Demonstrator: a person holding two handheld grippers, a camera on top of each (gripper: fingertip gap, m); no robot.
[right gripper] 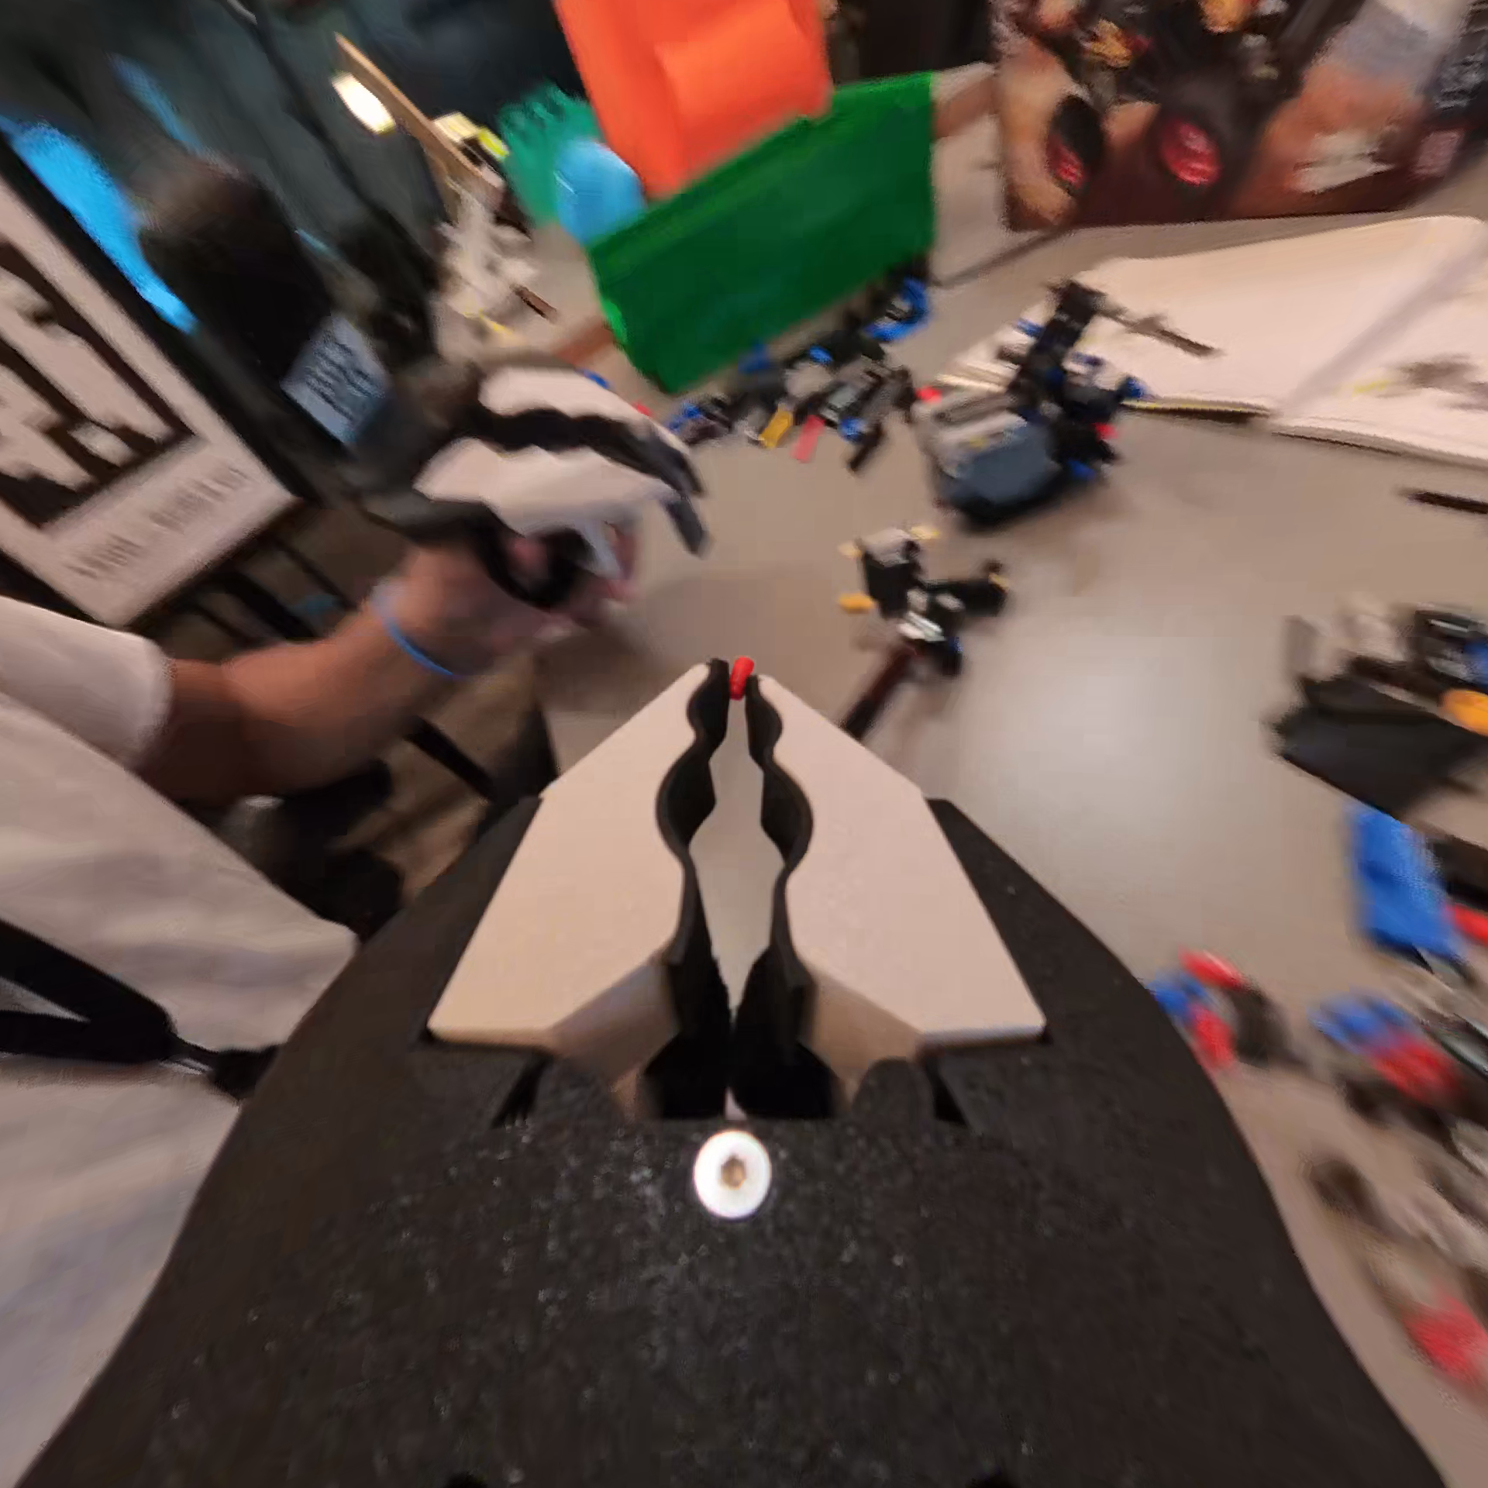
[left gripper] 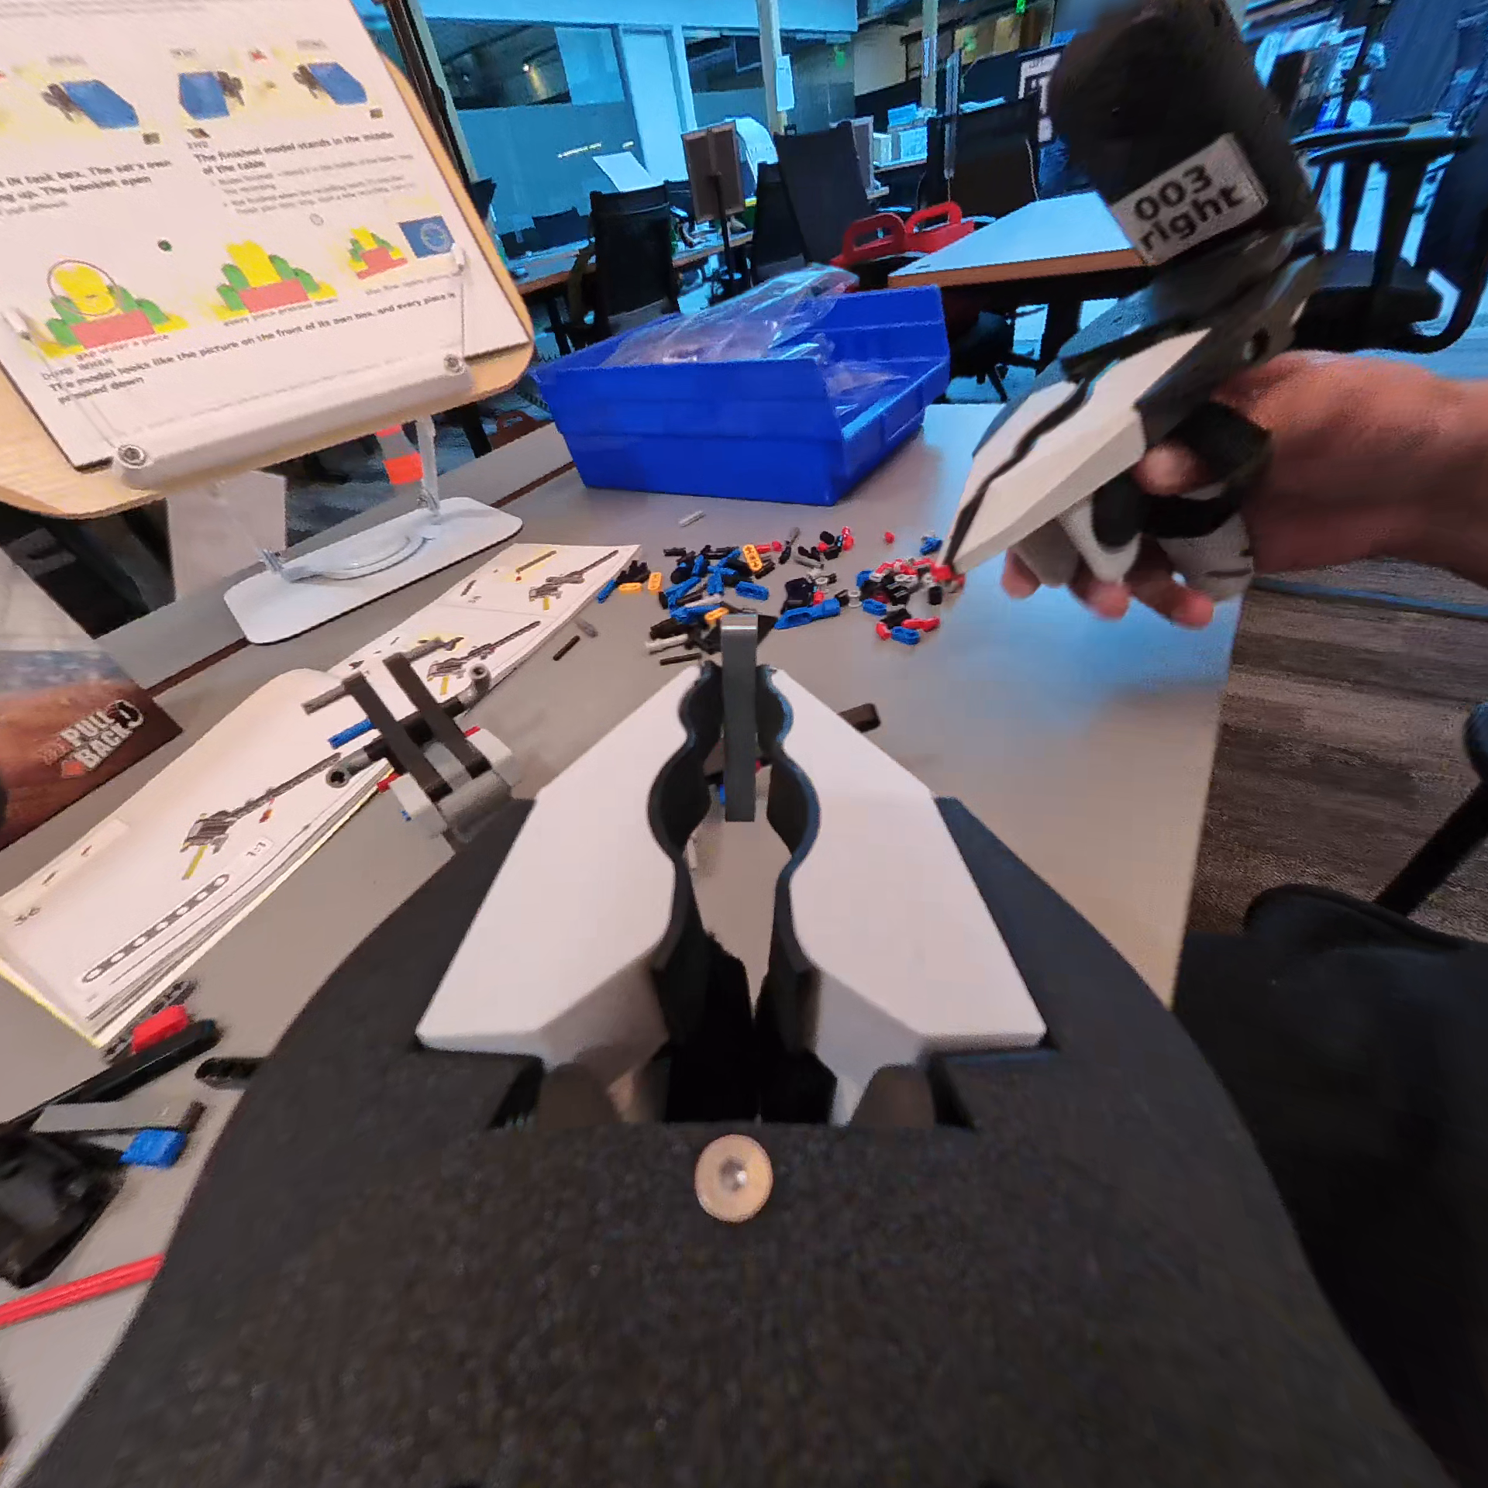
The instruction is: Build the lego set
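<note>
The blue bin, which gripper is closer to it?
Right. The right gripper is over the loose pieces just in front of the blue bin; the left gripper, holding a grey beam, sits farther back.

Printed label on the right claw housing; lettering on the brown box at the desk's left edge. Instruction sheet on its stand carries text (mostly blurred). Step numbers in the open booklet.
</note>
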